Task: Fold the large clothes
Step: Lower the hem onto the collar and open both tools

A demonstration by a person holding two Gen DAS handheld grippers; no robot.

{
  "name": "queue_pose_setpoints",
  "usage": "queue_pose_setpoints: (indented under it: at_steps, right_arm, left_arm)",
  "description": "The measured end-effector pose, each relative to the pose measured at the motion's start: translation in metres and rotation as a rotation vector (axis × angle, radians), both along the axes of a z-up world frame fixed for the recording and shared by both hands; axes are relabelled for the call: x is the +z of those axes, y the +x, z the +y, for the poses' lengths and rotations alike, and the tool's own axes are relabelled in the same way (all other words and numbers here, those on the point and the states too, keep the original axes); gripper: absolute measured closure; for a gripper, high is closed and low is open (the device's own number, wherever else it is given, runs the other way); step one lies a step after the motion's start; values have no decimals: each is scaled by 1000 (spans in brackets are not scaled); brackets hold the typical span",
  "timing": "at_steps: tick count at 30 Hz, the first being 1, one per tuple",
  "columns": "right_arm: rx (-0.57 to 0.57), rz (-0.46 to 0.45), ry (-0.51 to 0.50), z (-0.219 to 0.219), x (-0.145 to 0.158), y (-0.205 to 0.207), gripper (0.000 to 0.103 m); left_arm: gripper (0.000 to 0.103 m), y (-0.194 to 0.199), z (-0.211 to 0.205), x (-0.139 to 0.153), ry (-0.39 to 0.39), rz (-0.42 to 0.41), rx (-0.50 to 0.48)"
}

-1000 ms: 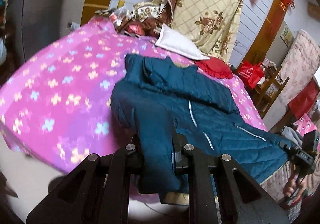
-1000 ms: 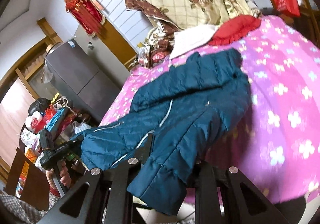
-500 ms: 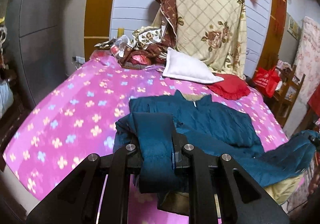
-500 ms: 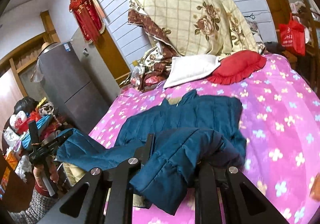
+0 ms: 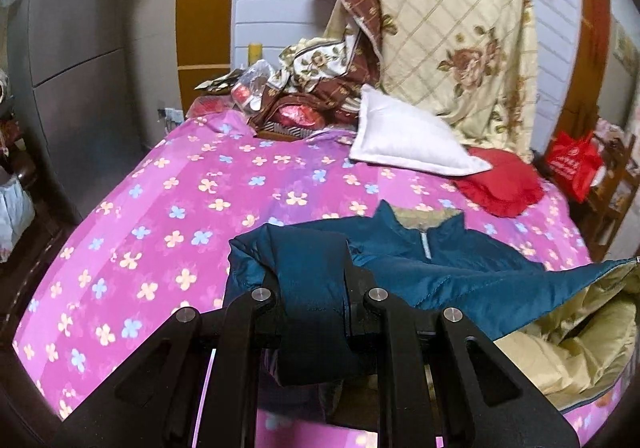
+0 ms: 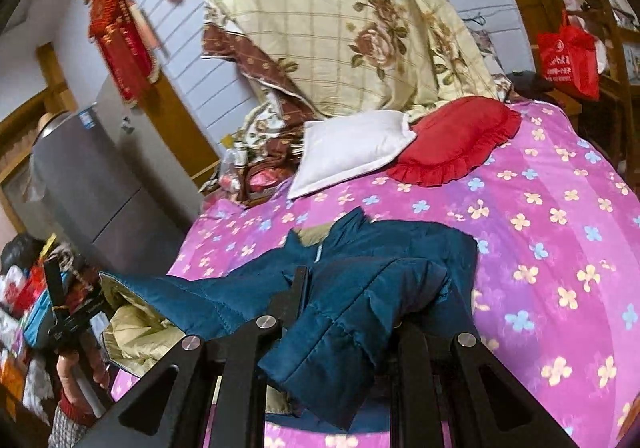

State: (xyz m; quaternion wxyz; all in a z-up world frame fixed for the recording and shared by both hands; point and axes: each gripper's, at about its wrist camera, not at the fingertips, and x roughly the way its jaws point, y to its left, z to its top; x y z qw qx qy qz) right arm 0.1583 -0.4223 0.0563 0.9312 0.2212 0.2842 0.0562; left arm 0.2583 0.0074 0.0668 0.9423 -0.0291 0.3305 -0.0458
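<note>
Aloft — teal jacket (image 5: 460,280), both tools (image 5: 314,280) (image 6: 356,296) clamped.

A bed (image 5: 168,207) is covered by a pink sheet dotted with little flowers. A teal padded jacket (image 5: 460,260) is spread near the front edge. 2 cushions, 1 white (image 5: 404,135) and 1 red (image 5: 500,183), are laid at the far end, beside what's probably bunched-up bedding (image 5: 320,87).
</note>
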Motion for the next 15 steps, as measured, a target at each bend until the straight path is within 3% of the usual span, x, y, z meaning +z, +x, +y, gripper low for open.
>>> queue_pose_setpoints:
  at_steps: [7, 15]
  right_arm:
    - [-56, 68, -9, -13, -20, 69, 86]
    - [-101, 171, -69, -18, -78, 135, 86]
  left_arm:
    - [89, 69, -25, -37, 83, 68, 71]
    - [88, 123, -44, -97, 149, 150, 107]
